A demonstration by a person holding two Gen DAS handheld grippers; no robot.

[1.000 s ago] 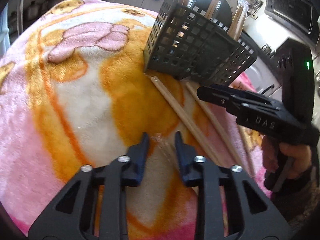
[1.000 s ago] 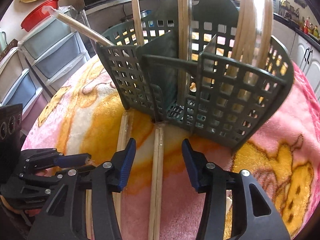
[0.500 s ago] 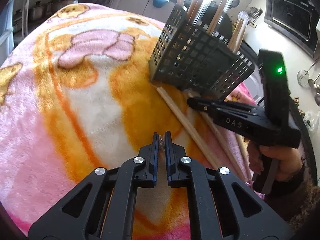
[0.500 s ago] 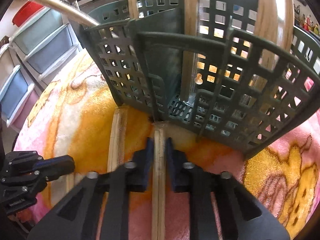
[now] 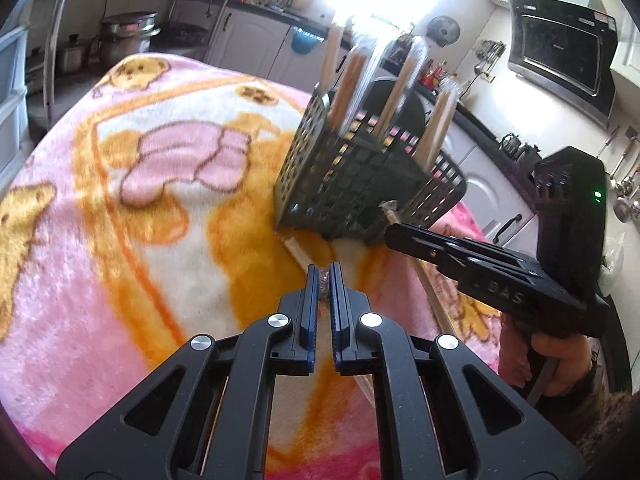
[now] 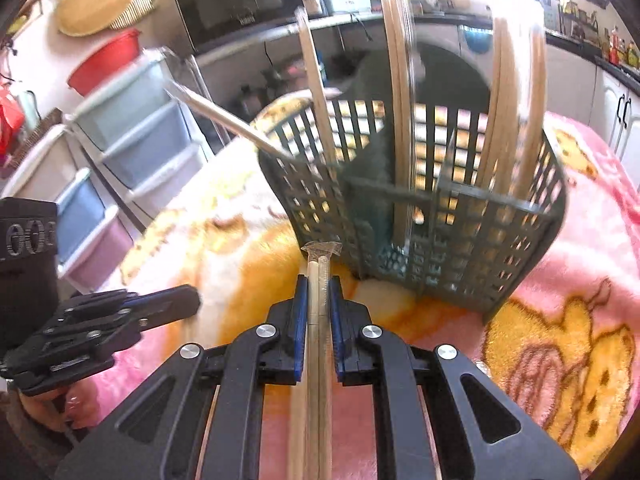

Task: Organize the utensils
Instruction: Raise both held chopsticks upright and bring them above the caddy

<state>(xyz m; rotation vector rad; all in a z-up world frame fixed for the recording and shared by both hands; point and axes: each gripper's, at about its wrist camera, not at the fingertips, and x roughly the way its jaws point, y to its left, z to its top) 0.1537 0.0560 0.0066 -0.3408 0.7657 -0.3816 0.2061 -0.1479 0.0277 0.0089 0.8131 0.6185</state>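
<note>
A dark green mesh utensil basket (image 5: pixel 360 184) (image 6: pixel 432 216) stands on a pink and orange blanket, with several wrapped chopstick pairs upright in it. My right gripper (image 6: pixel 319 284) is shut on a wrapped chopstick pair (image 6: pixel 319 320), lifted off the blanket with its tip just in front of the basket. It also shows in the left wrist view (image 5: pixel 394 232). My left gripper (image 5: pixel 325 276) is shut on a small crinkled end of clear wrapper (image 5: pixel 323 282), above the blanket. Another wrapped pair (image 5: pixel 298 250) lies on the blanket by the basket.
The blanket (image 5: pixel 120 240) covers the whole table. Behind it are kitchen cabinets, a large metal pot (image 5: pixel 126 36), plastic drawers (image 6: pixel 120 152), a microwave (image 6: pixel 236 4) and a range hood (image 5: pixel 560 52).
Both grippers have gone from open to shut. The right one closed on a chopstick pair and lifted it off the blanket. The left one closed and rose.
</note>
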